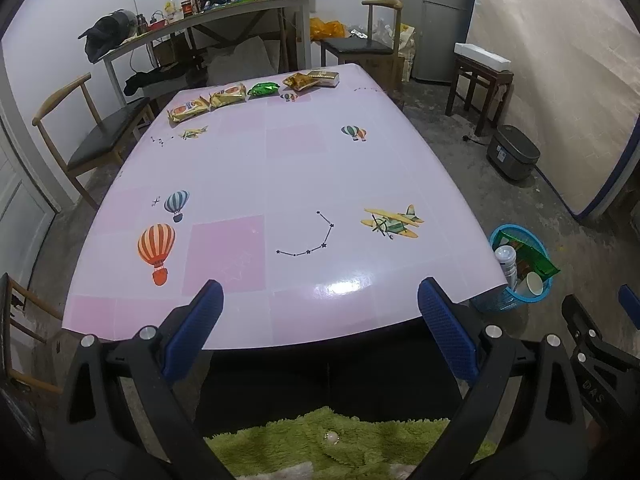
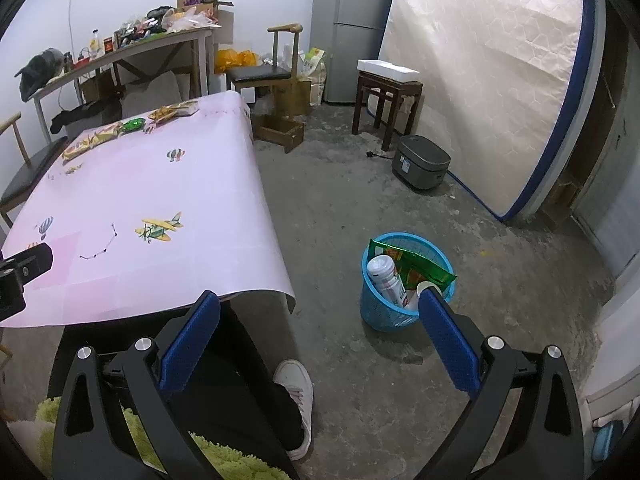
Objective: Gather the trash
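Both the left gripper (image 1: 320, 300) and the right gripper (image 2: 320, 312) gape wide and empty. Snack wrappers (image 1: 228, 98) line the table's (image 1: 280, 168) far edge, well apart from either. On the floor, a blue basket (image 2: 380, 312) holds a white bottle (image 2: 386, 276), green packet (image 2: 416, 266) and paper cup (image 1: 534, 283).

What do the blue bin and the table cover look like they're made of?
Blue bin: looks like moulded plastic, with an open mesh wall you can see through. Table cover: probably glossy vinyl or coated sheet; it reflects a bright glare near the front edge and curls stiffly at the corner.
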Demonstrator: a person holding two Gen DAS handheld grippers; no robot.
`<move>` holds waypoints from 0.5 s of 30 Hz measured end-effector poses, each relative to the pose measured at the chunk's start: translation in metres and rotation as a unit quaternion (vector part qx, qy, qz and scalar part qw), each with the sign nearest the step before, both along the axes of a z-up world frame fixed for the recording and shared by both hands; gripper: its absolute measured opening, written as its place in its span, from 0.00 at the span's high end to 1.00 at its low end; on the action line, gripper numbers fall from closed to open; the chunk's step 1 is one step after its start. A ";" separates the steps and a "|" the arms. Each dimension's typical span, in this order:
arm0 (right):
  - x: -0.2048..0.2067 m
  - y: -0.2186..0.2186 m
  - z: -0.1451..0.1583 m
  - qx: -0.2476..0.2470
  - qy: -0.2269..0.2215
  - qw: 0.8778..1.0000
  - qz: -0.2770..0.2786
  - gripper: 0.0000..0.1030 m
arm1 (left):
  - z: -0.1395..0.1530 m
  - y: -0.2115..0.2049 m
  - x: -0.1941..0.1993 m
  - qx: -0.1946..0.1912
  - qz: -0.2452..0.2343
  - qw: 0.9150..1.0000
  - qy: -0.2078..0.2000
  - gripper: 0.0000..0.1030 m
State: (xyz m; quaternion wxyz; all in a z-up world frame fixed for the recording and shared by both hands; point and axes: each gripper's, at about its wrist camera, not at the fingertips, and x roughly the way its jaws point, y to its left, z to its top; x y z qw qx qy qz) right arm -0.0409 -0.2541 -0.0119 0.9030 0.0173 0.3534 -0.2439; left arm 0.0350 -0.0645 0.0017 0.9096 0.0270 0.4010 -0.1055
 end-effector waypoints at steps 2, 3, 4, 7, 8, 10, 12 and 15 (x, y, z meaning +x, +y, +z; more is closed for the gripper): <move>-0.002 0.003 0.003 -0.005 -0.002 1.000 -0.004 0.06 | 0.002 0.001 -0.001 -0.004 -0.004 1.000 -0.002 0.09; -0.004 0.006 0.005 -0.008 -0.004 1.000 -0.006 0.06 | 0.003 0.002 0.000 -0.007 -0.007 1.000 -0.003 0.09; -0.005 0.007 0.006 -0.009 -0.006 1.000 -0.008 0.06 | 0.003 0.003 -0.001 -0.009 -0.010 1.000 -0.003 0.09; -0.008 0.012 0.009 -0.005 -0.009 1.000 -0.009 0.06 | 0.007 0.003 0.000 -0.008 -0.017 1.000 -0.010 0.09; -0.007 0.013 0.009 -0.002 -0.011 1.000 -0.007 0.06 | 0.008 0.003 0.000 -0.007 -0.017 1.000 -0.012 0.09; -0.005 0.011 0.008 -0.001 -0.008 1.000 -0.008 0.06 | 0.008 0.001 0.002 -0.003 -0.016 1.000 -0.012 0.09; -0.005 0.008 0.007 0.002 -0.007 1.000 -0.008 0.06 | 0.007 -0.001 0.002 -0.002 -0.016 1.000 -0.011 0.09; -0.001 0.004 0.005 0.000 -0.003 1.000 -0.006 0.06 | 0.008 -0.002 0.004 0.001 -0.015 1.000 -0.006 0.09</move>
